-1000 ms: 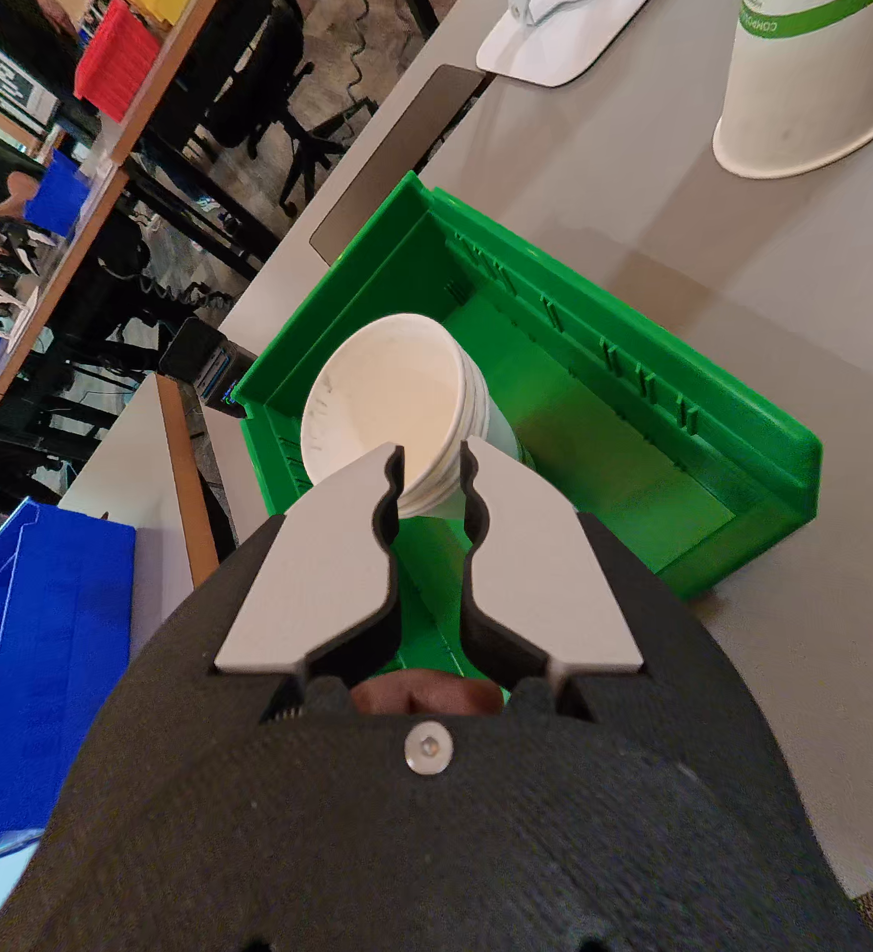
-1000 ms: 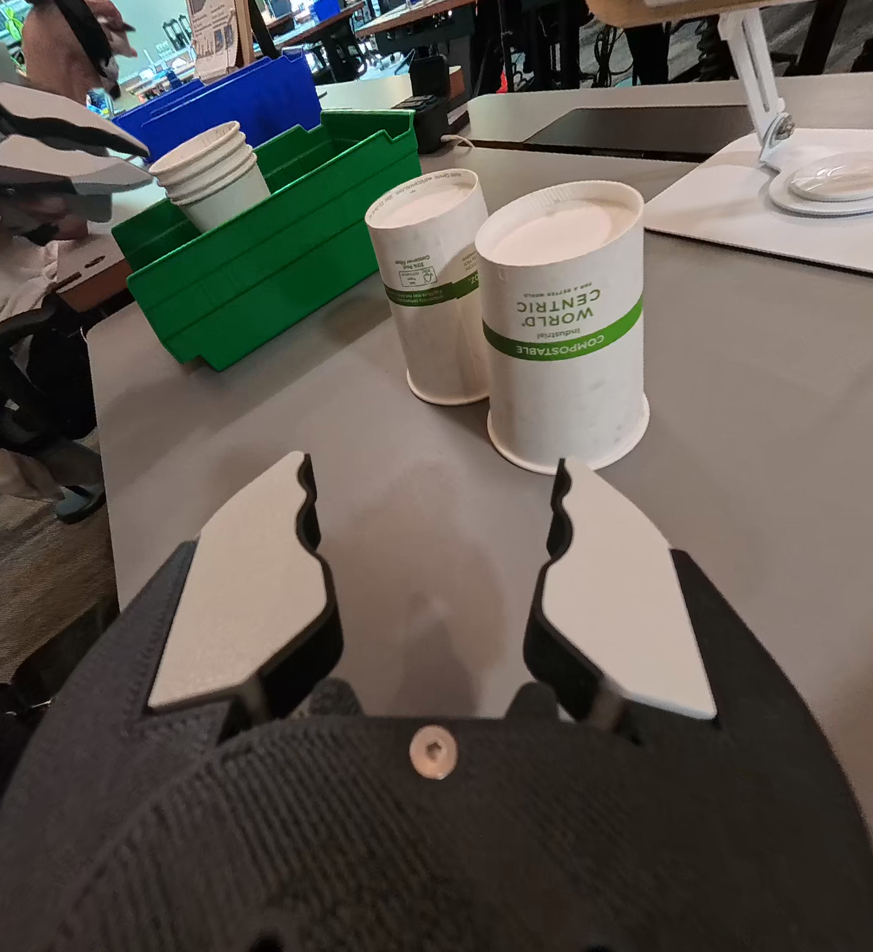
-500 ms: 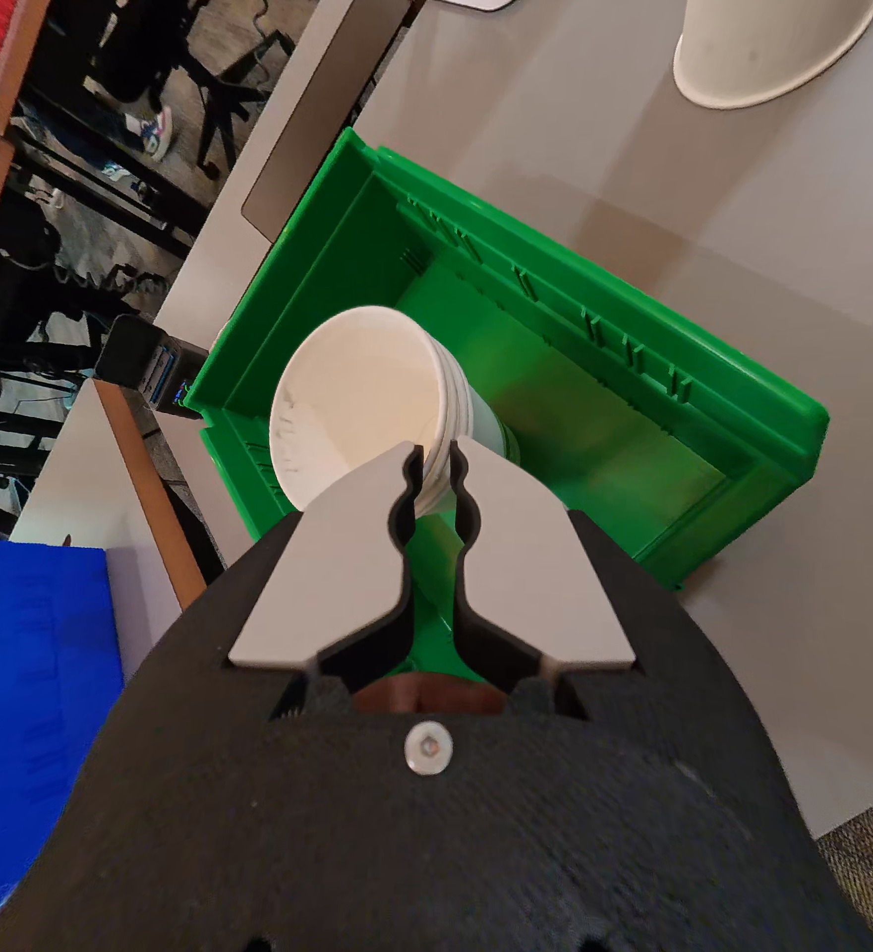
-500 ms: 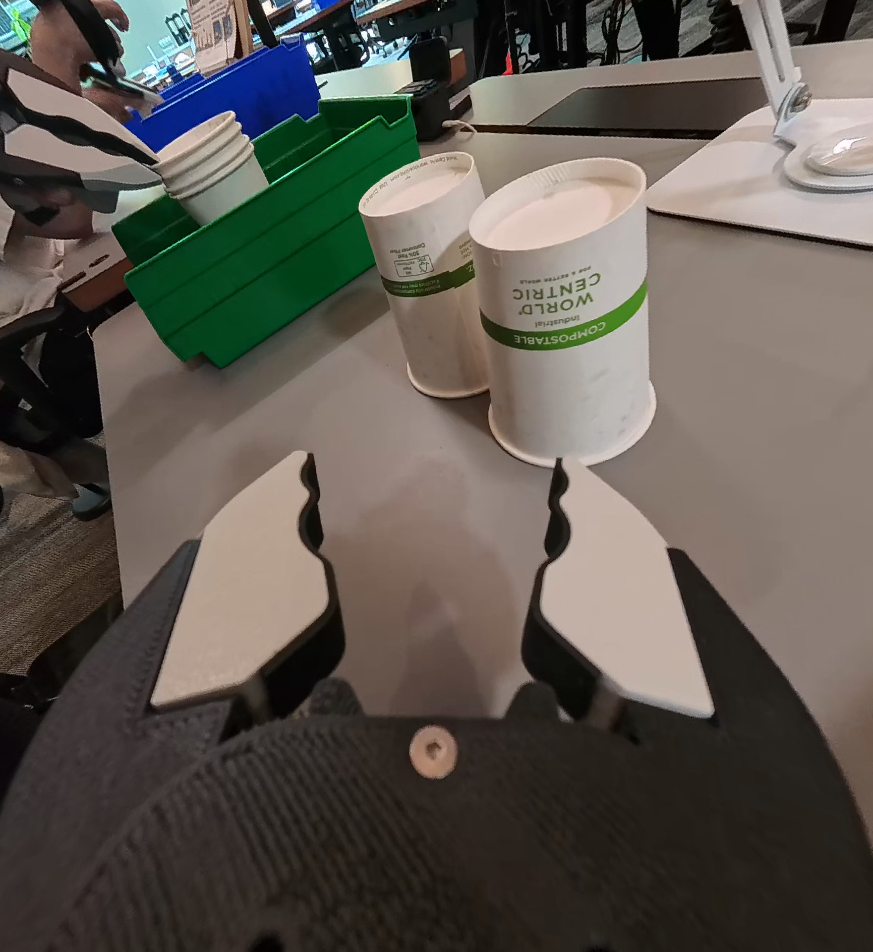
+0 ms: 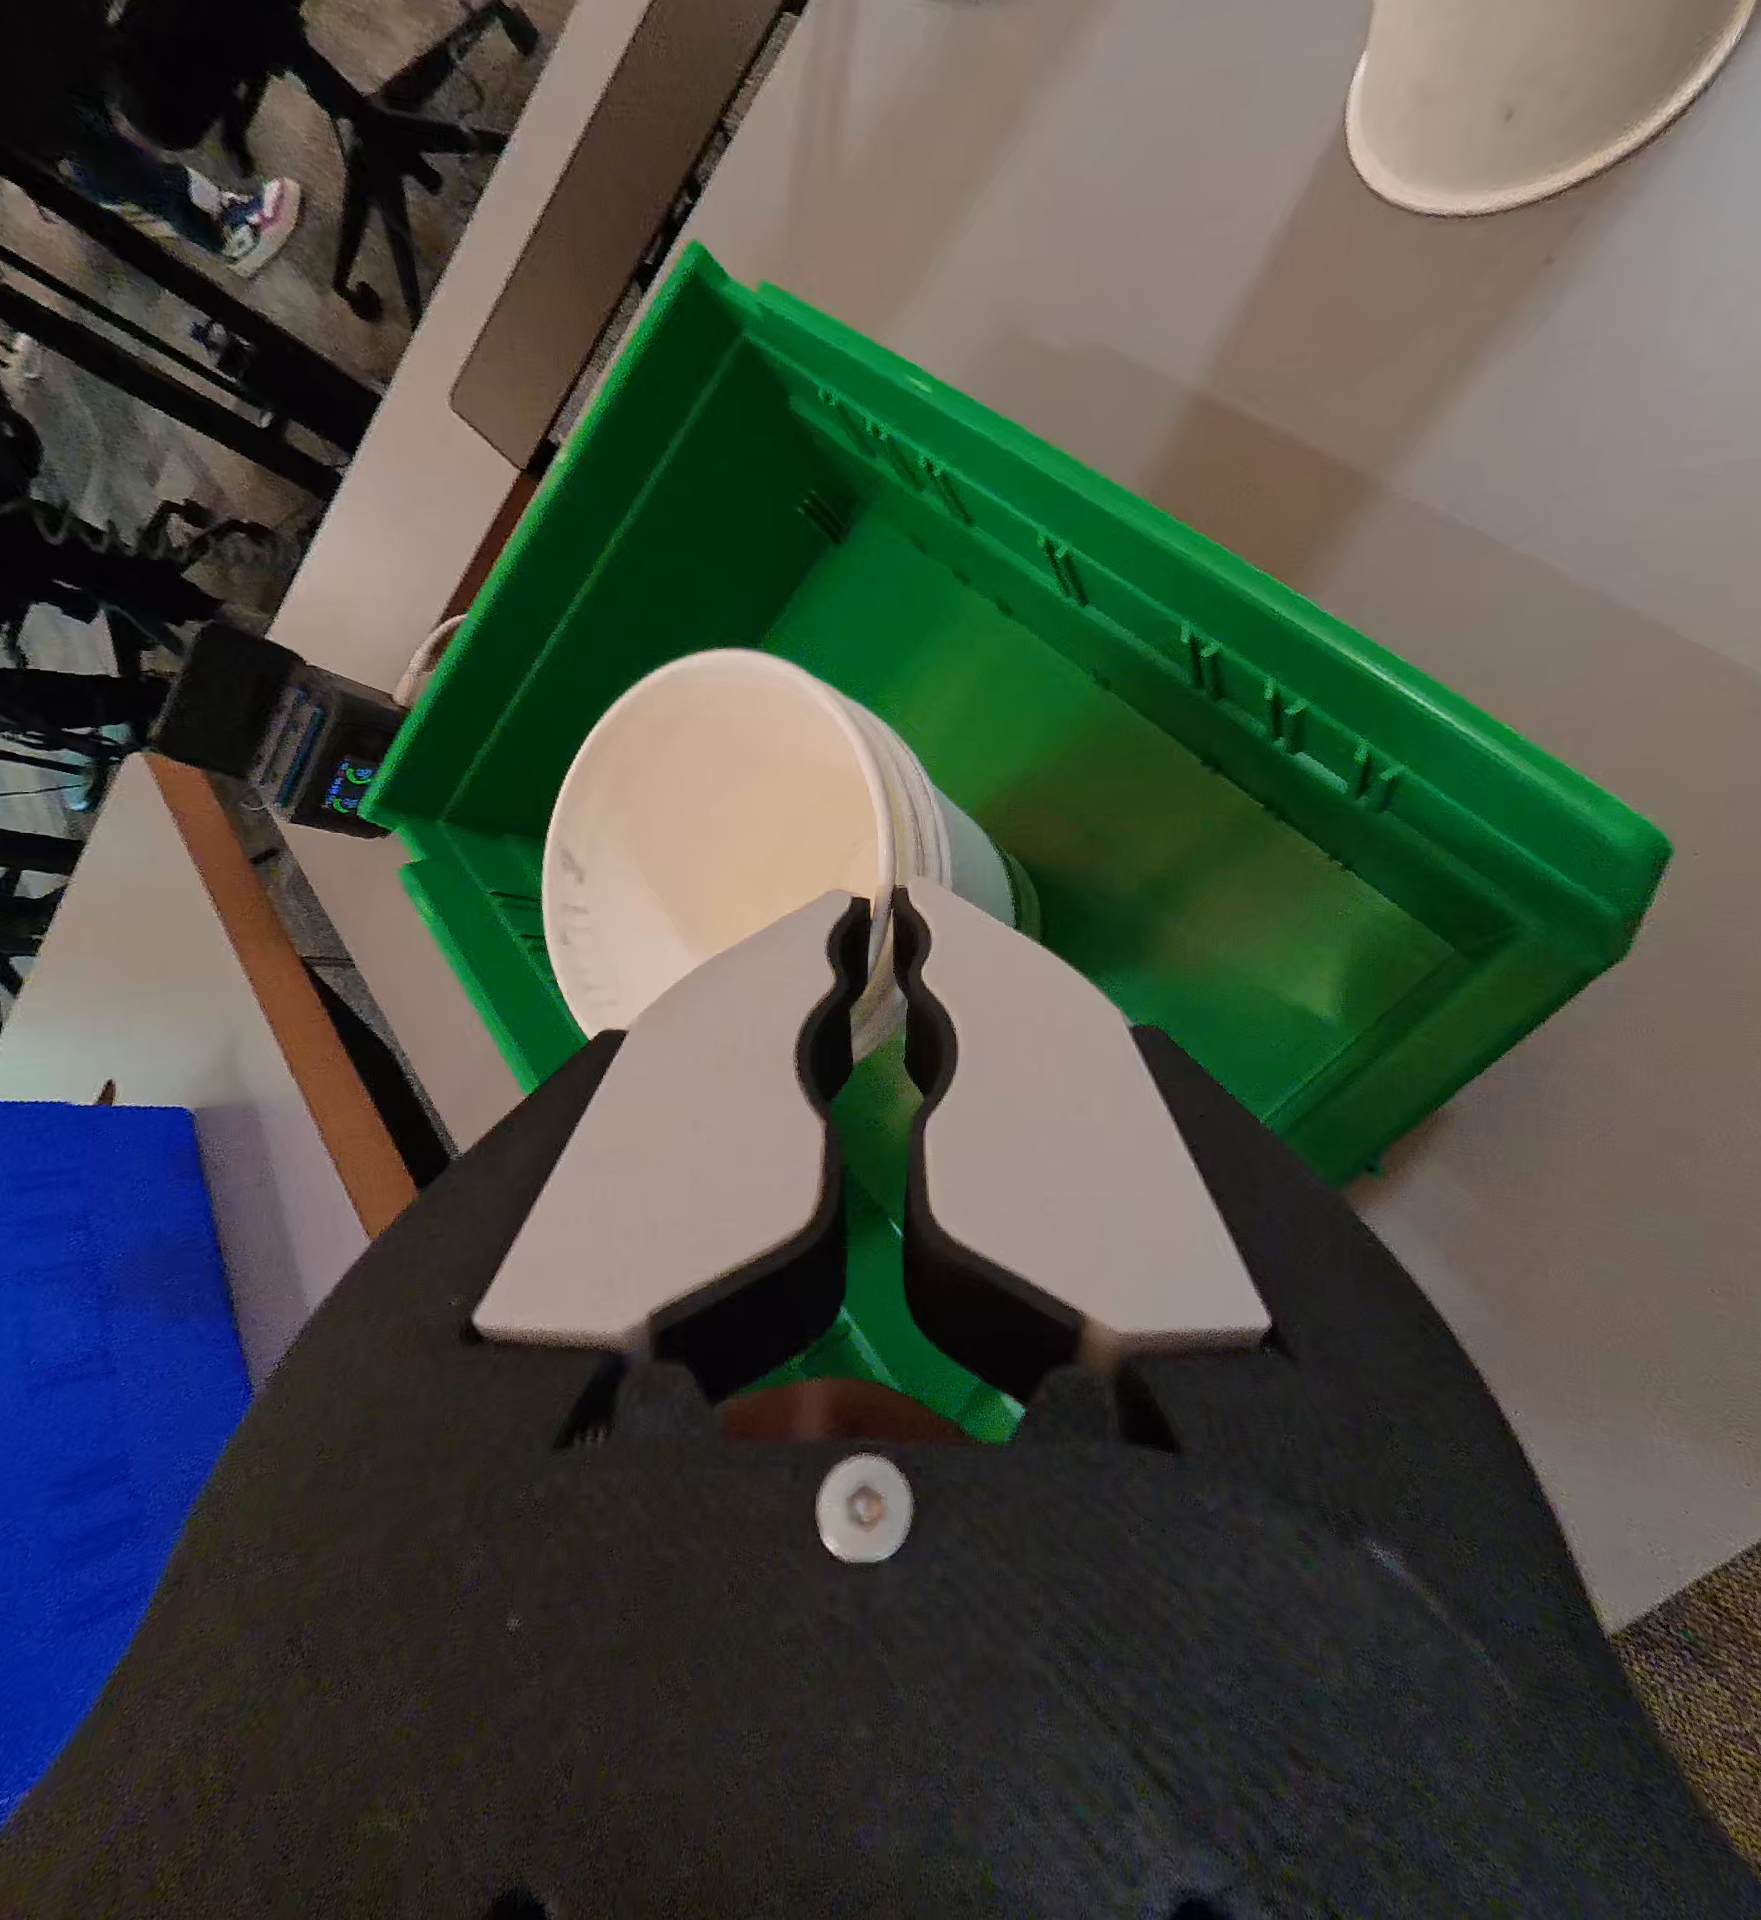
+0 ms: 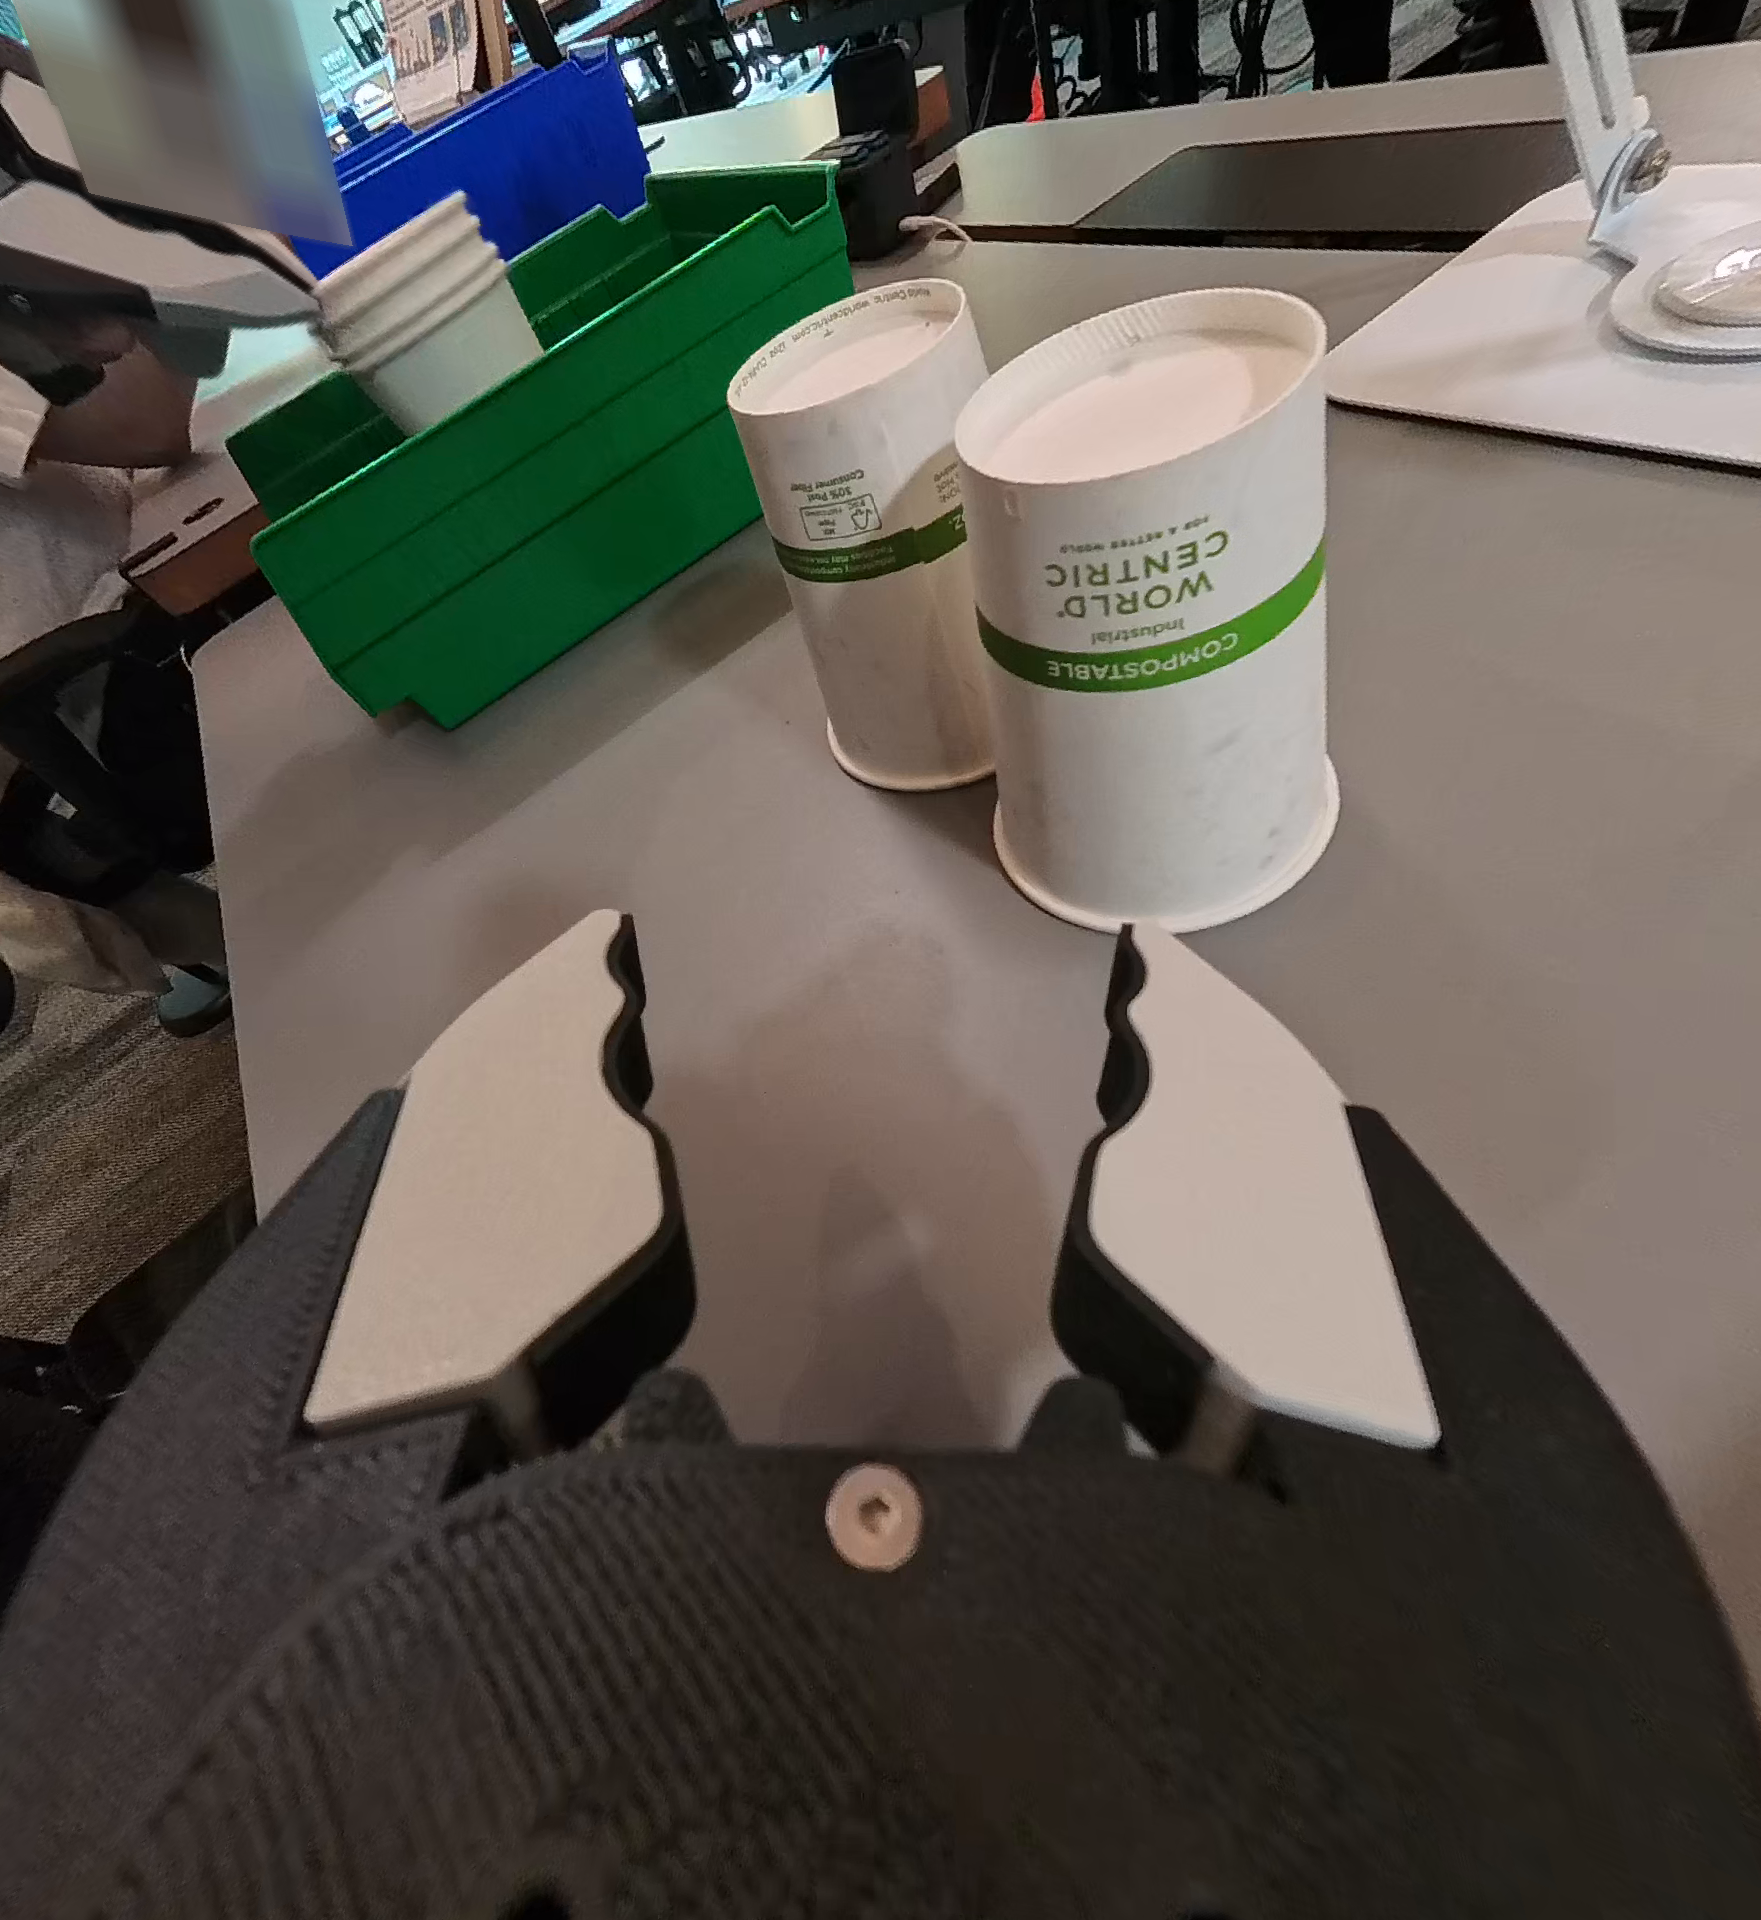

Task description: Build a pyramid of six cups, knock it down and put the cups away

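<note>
A stack of white paper cups (image 5: pixel 720 821) stands in a green bin (image 5: pixel 1541 862) on a grey table. My left gripper (image 5: pixel 881 914) is shut on the rim of the top cup, one finger inside and one outside. The stack (image 6: pixel 429 312) and bin (image 6: pixel 543 530) also show in the right wrist view, with the left gripper (image 6: pixel 310 301) at the cup rim. My right gripper (image 6: pixel 871 935) is open and empty, low over the table, just short of two upside-down white cups with green bands (image 6: pixel 1156 665) (image 6: pixel 876 551).
A blue bin (image 5: pixel 55 1403) sits on a neighbouring desk to the left. A white pad with a mouse (image 6: pixel 1738 281) lies at the table's far right. A dark mat (image 5: pixel 606 218) lies behind the green bin. A seated person (image 6: pixel 14 561) is at the left.
My left gripper has moved in on the cup stack and its jaws have closed from a small gap onto the top cup's rim. The right gripper has stayed open and nearly still.
</note>
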A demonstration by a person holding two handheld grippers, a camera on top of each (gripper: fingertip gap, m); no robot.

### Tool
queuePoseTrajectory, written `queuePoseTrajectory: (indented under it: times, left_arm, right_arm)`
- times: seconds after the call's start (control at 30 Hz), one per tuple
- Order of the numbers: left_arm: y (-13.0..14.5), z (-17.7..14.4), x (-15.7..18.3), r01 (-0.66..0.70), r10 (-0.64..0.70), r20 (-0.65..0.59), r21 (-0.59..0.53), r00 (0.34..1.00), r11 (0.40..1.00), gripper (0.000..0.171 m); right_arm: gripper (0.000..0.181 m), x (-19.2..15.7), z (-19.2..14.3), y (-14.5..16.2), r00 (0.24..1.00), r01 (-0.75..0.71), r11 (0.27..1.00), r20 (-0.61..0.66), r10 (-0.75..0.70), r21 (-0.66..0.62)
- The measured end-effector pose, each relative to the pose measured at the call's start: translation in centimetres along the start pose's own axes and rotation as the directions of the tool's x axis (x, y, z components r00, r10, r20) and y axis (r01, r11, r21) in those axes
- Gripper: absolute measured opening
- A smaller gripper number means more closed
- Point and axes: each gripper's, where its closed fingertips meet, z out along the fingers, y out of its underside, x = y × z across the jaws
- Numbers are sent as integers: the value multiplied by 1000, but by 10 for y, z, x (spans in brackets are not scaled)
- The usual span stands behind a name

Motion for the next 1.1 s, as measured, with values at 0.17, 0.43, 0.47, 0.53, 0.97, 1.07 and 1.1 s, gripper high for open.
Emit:
queuePoseTrajectory:
  times: [0.17, 0.43, 0.47, 0.53, 0.97, 1.07, 1.1]
  left_arm:
    - [-4, -10, -20, 12, -14, 106, 19, 994, 1000, 5]
    - [-35, -54, -66, 36, -99, 359, 179, 928, 983, 5]
    - [-41, -62, -71, 42, -122, 385, 210, 915, 977, 5]
    - [-51, -78, -83, 53, -174, 444, 271, 879, 961, 5]
    - [-151, -121, -39, 161, -358, 244, 580, 901, 799, 5]
    - [-185, -118, -6, 189, -343, 136, 625, 929, 757, 4]
    - [-196, -115, 7, 199, -335, 96, 640, 937, 742, 4]
  right_arm:
    - [87, 0, 0, -1, 1000, 0, 1000, -1, 0, 2]
    - [86, -1, 0, -1, 1000, 3, 1000, 2, -3, 0]
    - [86, -2, 0, -1, 1000, 4, 1000, 2, -4, 0]
    - [86, -3, 0, -1, 1000, 4, 1000, 4, -4, 1]
    - [88, -30, 3, -9, 995, -23, 998, 101, 18, 51]
    - [95, -56, 2, -20, 972, -95, 989, 226, 67, 111]
    - [98, -64, 1, -25, 959, -130, 982, 269, 90, 136]
